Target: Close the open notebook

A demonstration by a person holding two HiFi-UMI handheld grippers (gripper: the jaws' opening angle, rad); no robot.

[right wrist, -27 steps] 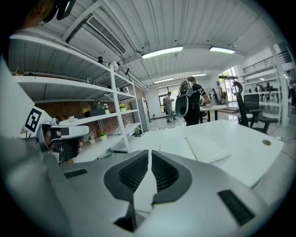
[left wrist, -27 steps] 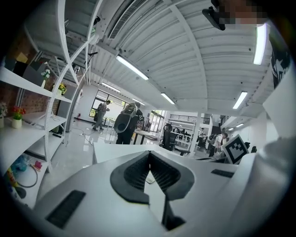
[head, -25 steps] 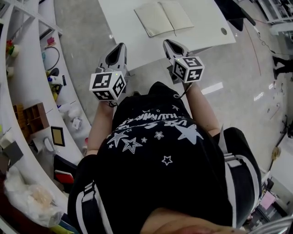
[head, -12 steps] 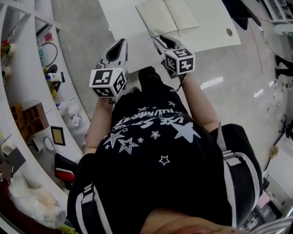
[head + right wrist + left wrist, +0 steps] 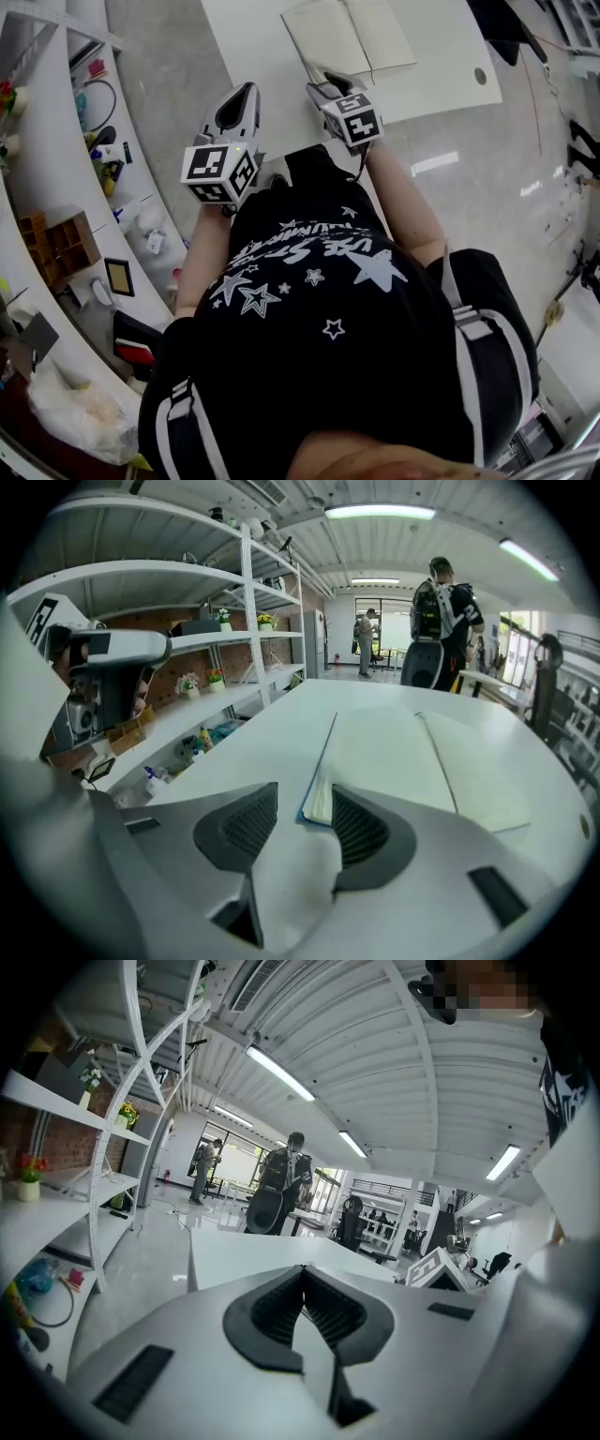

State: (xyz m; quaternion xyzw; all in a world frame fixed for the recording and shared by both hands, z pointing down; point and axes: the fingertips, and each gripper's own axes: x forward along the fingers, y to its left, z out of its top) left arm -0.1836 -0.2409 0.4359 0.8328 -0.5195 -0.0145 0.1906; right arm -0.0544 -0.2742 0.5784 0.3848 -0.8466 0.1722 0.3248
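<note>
The open notebook [image 5: 352, 37] lies flat with cream pages on the white table [image 5: 253, 47]. In the right gripper view the notebook [image 5: 403, 761] spreads ahead, and its near left corner sits just beyond the gap between the jaws. My right gripper [image 5: 328, 81] [image 5: 305, 813] tilts down at that corner. Its jaws are opening, and the pads touch nothing. My left gripper [image 5: 247, 91] [image 5: 302, 1274] hovers at the table's near edge, left of the notebook, shut and empty.
White shelving [image 5: 56, 187] with small items curves along the left. A round hole [image 5: 481, 75] marks the table's right part. Two people [image 5: 436, 621] stand beyond the table's far end. The left gripper [image 5: 112, 667] shows at the left of the right gripper view.
My right gripper has gone forward and down to the notebook's near left corner, and its jaws have parted. The left gripper has edged slightly forward.
</note>
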